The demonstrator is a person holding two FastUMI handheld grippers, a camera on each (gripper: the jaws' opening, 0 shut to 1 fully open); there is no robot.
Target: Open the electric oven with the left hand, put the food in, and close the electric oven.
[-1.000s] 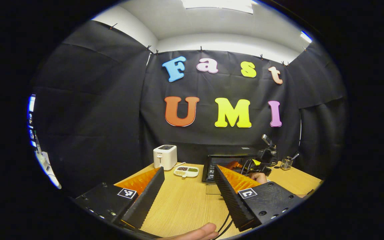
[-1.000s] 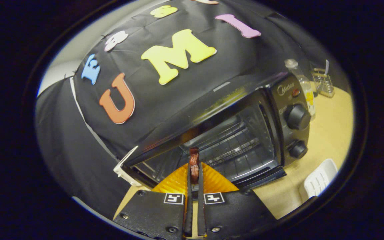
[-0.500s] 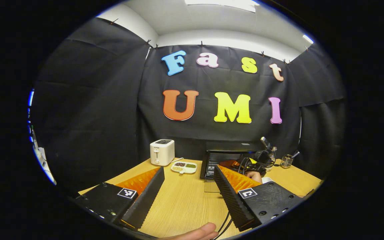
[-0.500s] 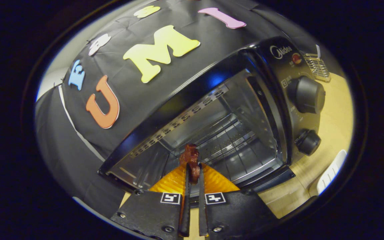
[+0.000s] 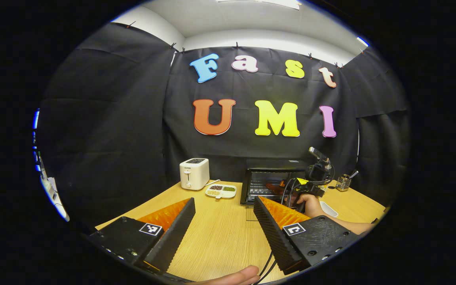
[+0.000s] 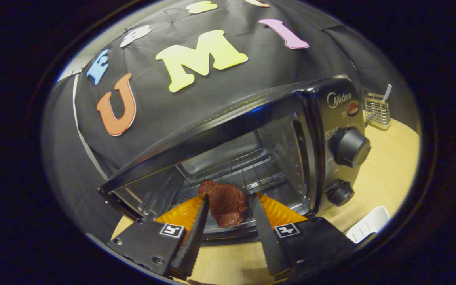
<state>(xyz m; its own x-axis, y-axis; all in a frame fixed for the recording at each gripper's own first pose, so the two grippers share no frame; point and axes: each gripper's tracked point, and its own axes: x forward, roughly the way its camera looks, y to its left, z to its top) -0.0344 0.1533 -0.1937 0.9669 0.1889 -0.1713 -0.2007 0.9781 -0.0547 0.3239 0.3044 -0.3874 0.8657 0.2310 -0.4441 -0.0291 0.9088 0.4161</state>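
Note:
The black electric oven (image 6: 331,118) stands open, its wire rack (image 6: 251,172) showing inside. A brown piece of meat (image 6: 226,206) lies on the front of the rack. My right gripper (image 6: 228,196) is open at the oven mouth, one finger on each side of the meat and neither pressing on it. In the left gripper view the oven (image 5: 269,178) is at the back of the wooden table (image 5: 220,233), its glass door folded down. A hand holds the right gripper (image 5: 311,184) in front of it. My left gripper (image 5: 224,206) hovers open over the table, well short of the oven, holding nothing.
A white toaster (image 5: 194,173) and a divided snack dish (image 5: 221,191) sit left of the oven. A white dish (image 5: 327,208) and a wire utensil holder (image 5: 342,183) sit to its right. Two knobs (image 6: 350,147) stick out of the oven's front panel. A fingertip (image 5: 234,276) shows at the bottom.
My right gripper has opened and let go of the meat, which now lies flat on the oven rack. The left gripper has stayed open and barely shifted.

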